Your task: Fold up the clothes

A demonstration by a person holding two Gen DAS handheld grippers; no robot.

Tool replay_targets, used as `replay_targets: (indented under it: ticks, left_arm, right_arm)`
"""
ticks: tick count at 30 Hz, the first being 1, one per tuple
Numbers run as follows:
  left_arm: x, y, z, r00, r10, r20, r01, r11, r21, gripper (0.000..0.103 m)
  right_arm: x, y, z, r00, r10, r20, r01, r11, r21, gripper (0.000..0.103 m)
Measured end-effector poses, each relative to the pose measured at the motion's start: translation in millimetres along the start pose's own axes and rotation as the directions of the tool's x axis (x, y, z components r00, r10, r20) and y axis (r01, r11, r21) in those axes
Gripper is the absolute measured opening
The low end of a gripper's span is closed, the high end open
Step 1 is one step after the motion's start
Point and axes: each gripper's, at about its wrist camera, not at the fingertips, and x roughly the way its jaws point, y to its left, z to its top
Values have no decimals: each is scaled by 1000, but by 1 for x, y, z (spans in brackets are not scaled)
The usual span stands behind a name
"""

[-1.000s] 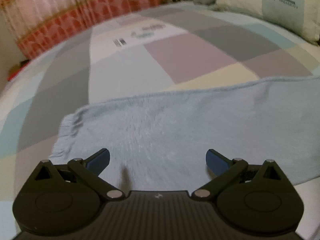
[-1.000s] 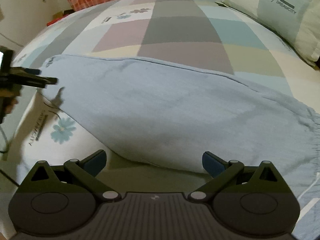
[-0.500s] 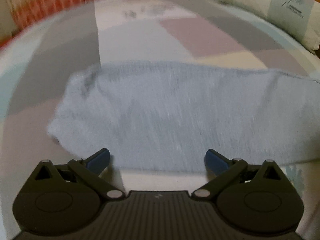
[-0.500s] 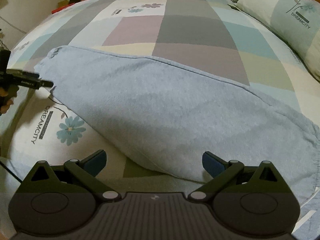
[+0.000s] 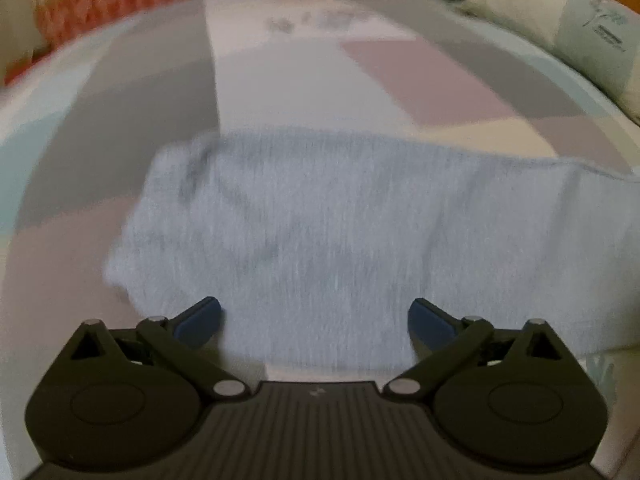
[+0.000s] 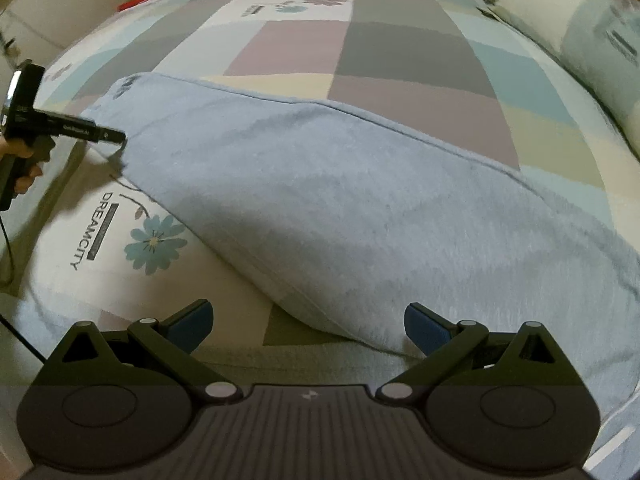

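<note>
Both sets of jaws are spread wide with nothing between them. The left gripper (image 5: 315, 314) hangs over the near edge of the light blue garment (image 5: 340, 232), blue pads apart and above the fabric, not clamping it. The right gripper (image 6: 308, 322) is the same story: jaws wide, sitting just in front of the folded near edge of the garment (image 6: 360, 208), with bare bedsheet showing between the pads.

The garment lies stretched long across the bed (image 6: 304, 48), on a patchwork sheet of grey, mauve, cream and teal squares.

Now the differences. The left wrist view is pretty smeared, so all you get is the gathered cuff end (image 5: 176, 168) of the garment off to the left and fuzzy cloth running right. The right wrist view is sharp and shows stuff the other can't: the left gripper itself from the side (image 6: 86, 133), held in the person's hand (image 6: 22, 160), with its tip right at the far left end of the garment. I can't tell from that angle if it touches the cloth. It also shows the flower print (image 6: 154, 244) with "DREAMCITY" lettering on the sheet just beside the garment.

Both views catch a pillow (image 5: 560, 36) at the right edge, and the left one has a blurry red-patterned curtain (image 5: 120, 4) up top.
</note>
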Motion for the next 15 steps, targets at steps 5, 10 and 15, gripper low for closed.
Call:
replay_targets:
  ticks: [5,10,15]
  left_arm:
    - [24,-1,19,999,47,9,-48,999,21,100]
    - [19,23,5,996,86,3,-85,990,-115,99]
    - [-32,14,-9,997,52,65,-46,995,-85,99]
  right_arm:
    - [-3,8,-2,1000,2,-2,-2,1000,-17,103]
    - [-6,12,-6,1000,3,-3,-3,999,-53,103]
    - [1,18,-12,999,37,-34,-39,997,-60,103]
